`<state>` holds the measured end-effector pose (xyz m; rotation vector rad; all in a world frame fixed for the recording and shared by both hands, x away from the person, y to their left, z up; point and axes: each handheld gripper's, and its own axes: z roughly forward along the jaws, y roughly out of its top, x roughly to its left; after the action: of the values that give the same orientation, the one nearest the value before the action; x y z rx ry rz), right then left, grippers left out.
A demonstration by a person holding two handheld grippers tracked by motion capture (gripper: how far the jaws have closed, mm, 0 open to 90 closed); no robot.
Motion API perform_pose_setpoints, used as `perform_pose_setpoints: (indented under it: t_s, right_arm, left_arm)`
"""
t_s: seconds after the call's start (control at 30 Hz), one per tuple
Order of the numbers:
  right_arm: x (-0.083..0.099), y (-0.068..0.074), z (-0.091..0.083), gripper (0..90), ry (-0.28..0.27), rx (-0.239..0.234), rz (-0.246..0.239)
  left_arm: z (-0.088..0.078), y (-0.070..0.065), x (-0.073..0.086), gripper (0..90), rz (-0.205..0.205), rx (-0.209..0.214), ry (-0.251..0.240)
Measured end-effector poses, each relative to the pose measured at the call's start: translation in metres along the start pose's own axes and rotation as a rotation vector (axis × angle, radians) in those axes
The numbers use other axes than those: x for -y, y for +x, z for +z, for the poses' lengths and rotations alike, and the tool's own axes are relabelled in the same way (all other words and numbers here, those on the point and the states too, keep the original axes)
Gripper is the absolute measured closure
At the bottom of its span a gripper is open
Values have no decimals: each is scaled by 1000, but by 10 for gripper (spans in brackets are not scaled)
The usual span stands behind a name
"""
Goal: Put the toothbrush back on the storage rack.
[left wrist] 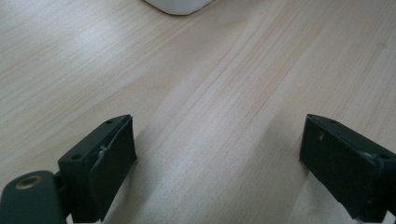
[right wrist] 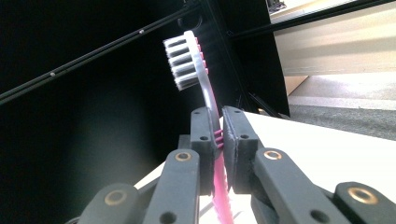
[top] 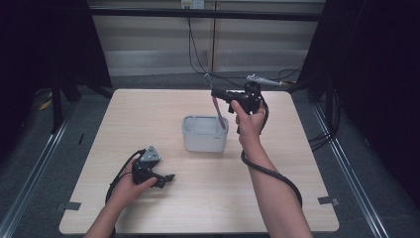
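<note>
The right gripper (top: 214,92), above the middle of the high view, is clamped on a pink-and-white plastic toothbrush (top: 218,113) at its neck. The brush hangs with its long axis nearly upright, bristles up, handle end dipping into the white rectangular plastic container (top: 204,140) directly below, against the right-hand wall. Lowering straight down looks like the move that remains. The left gripper (top: 168,177), at lower left, rests with jaws wide apart, well clear on the pale wooden table (top: 148,109).

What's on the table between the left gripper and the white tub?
Nothing: bare wood of the table from the open left gripper to the white tub, seen in the high view and the left gripper view.
</note>
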<state>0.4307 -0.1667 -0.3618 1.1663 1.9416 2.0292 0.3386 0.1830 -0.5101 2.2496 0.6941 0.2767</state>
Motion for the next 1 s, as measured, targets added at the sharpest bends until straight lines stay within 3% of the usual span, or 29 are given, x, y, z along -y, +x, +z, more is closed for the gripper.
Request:
perform_pose_setpoints:
  t_s: [1.0]
  right_arm:
    - [16,-12,-1,831,7,32,9]
  left_arm:
    - [0,0,0,100,0,0,-1]
